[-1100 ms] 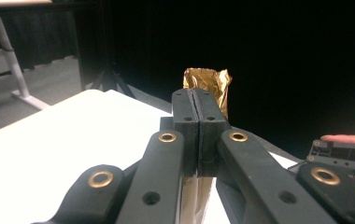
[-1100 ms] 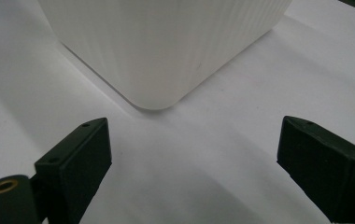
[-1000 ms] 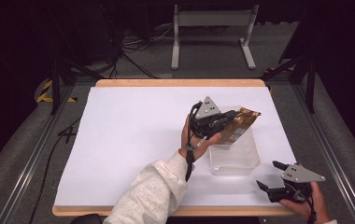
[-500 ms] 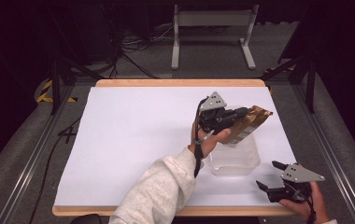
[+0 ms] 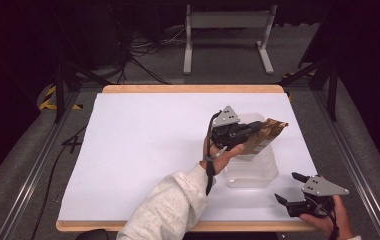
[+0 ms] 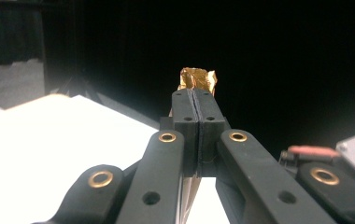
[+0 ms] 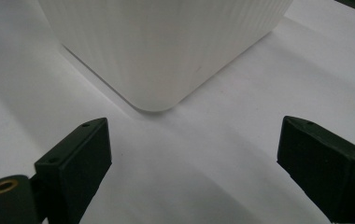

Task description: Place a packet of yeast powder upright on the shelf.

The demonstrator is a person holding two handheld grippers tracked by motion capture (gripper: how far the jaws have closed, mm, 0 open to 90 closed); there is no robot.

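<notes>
Left gripper [image 5: 250, 131]: clenched on gold-brown packet [image 5: 265, 136], held above clear container [image 5: 250, 172], right half of table [image 5: 143, 150]. Right gripper [image 5: 292, 191]: released, near-right corner, just beside container.

Left gripper [image 5: 250, 131] clamps a gold packet [image 5: 265, 135] tilted above the clear tub [image 5: 255, 172]. Right gripper [image 5: 290, 189], jaws apart, rests just beside the tub's near right corner.

Cream knit sleeve [image 5: 170, 205], black hand-held gripper [image 5: 252, 128]
</notes>
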